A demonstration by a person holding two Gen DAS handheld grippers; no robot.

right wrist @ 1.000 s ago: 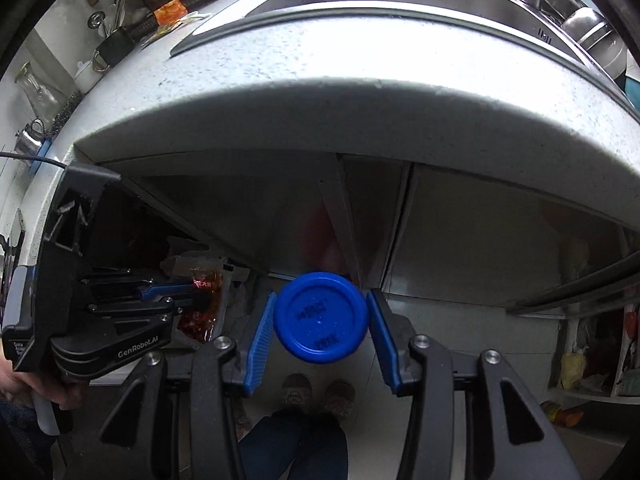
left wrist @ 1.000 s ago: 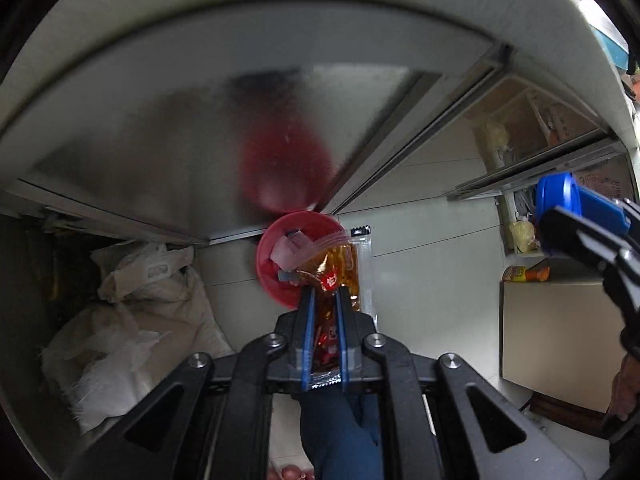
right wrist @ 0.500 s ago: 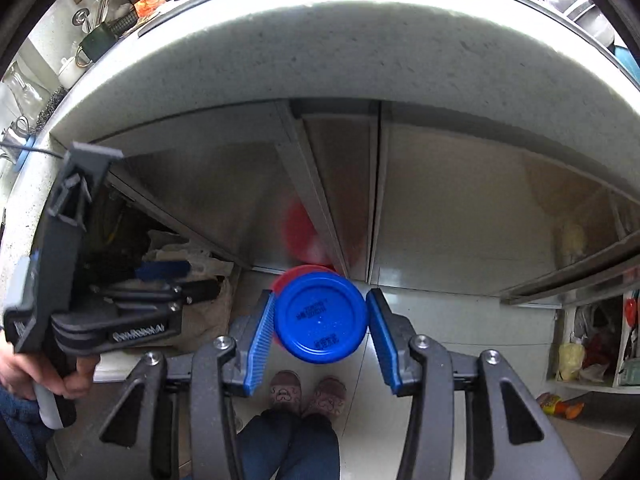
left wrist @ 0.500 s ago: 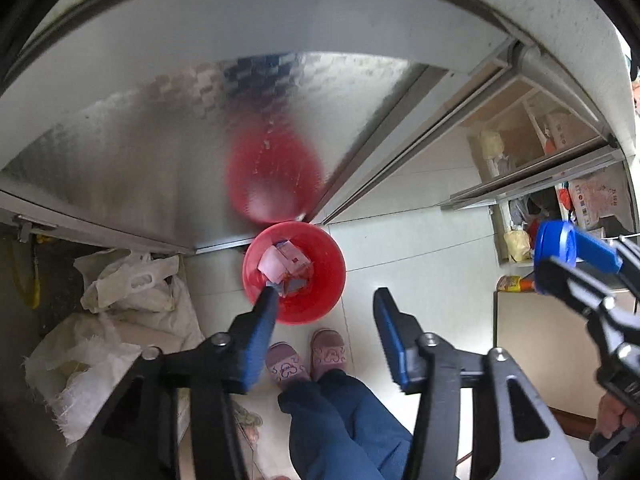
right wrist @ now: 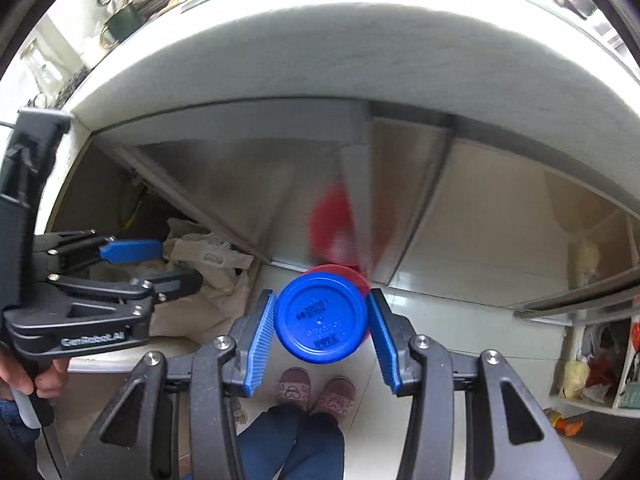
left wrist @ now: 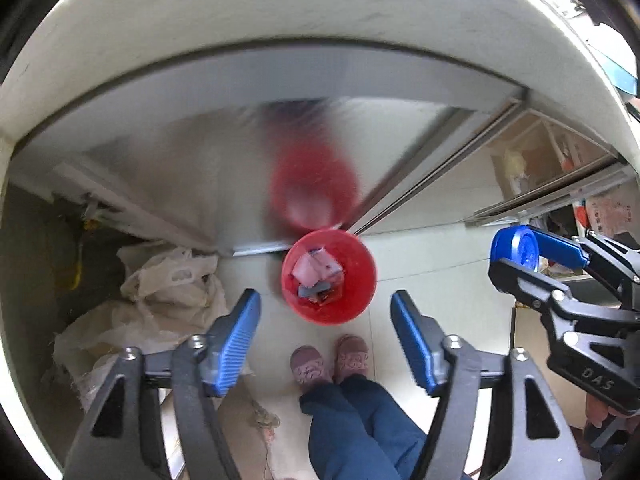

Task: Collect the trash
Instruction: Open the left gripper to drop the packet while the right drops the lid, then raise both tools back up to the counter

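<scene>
A red bin (left wrist: 329,278) stands on the floor below, holding several wrappers and scraps. My left gripper (left wrist: 326,334) hangs above it, its jaws opening, with nothing between the blue pads (left wrist: 236,334). In the right wrist view my right gripper (right wrist: 322,330) is shut on a blue lid (right wrist: 321,322), flat face toward the camera; the red bin's rim (right wrist: 352,274) peeks out behind it. The left wrist view shows the right gripper with the blue lid (left wrist: 516,246) at the right; the right wrist view shows the left gripper (right wrist: 160,264) at the left.
A pale countertop edge (left wrist: 280,12) arches overhead, with steel cabinet doors (left wrist: 200,176) under it reflecting the bin. Crumpled sacks (left wrist: 160,292) lie on the floor to the left. The person's slippers (left wrist: 330,358) and blue trouser legs stand just before the bin. Cluttered shelves (right wrist: 592,356) are at right.
My left gripper let go of the orange snack wrapper, which has dropped out of its jaws, and the jaws spread wide. The right gripper kept its hold on the blue lid.
</scene>
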